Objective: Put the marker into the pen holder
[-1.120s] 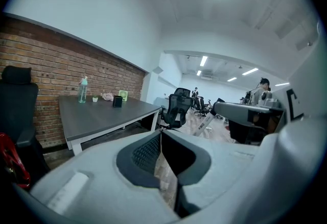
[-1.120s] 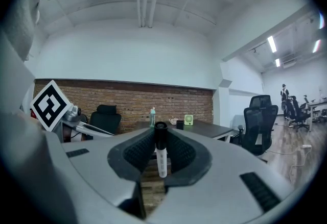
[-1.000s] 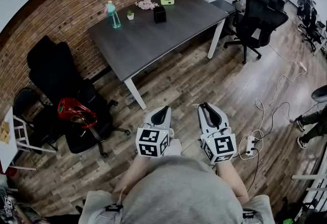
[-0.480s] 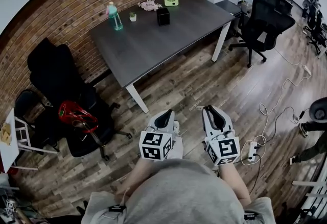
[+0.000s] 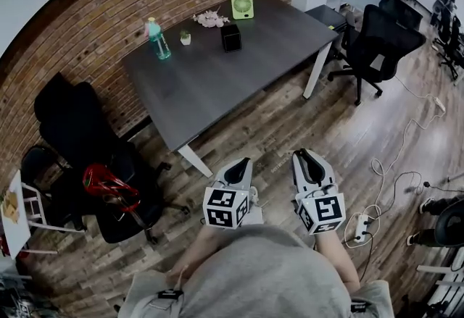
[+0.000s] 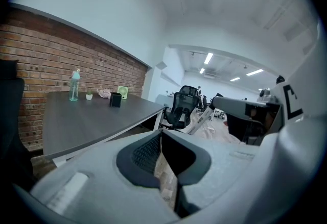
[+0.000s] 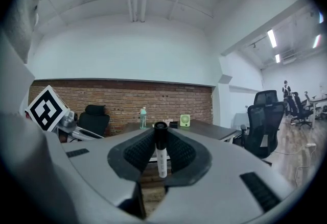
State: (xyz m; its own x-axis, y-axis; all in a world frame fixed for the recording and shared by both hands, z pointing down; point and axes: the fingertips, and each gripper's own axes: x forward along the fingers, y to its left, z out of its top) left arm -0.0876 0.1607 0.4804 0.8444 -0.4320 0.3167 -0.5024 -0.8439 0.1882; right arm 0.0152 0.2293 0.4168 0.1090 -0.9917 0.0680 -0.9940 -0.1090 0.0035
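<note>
Table point(image 5: 217, 70) is up ahead, well apart from me. On its far side: bottle point(image 5: 153, 39), then pen holder point(image 5: 230, 37), then fan point(image 5: 242, 6). My left gripper point(image 5: 237, 172) is closed, tips together, nothing in it. My right gripper point(image 5: 312, 160) is clamped on the marker point(image 7: 161, 152), upright between the pads, black cap up. Both are over the wood floor point(image 5: 290, 121).
</note>
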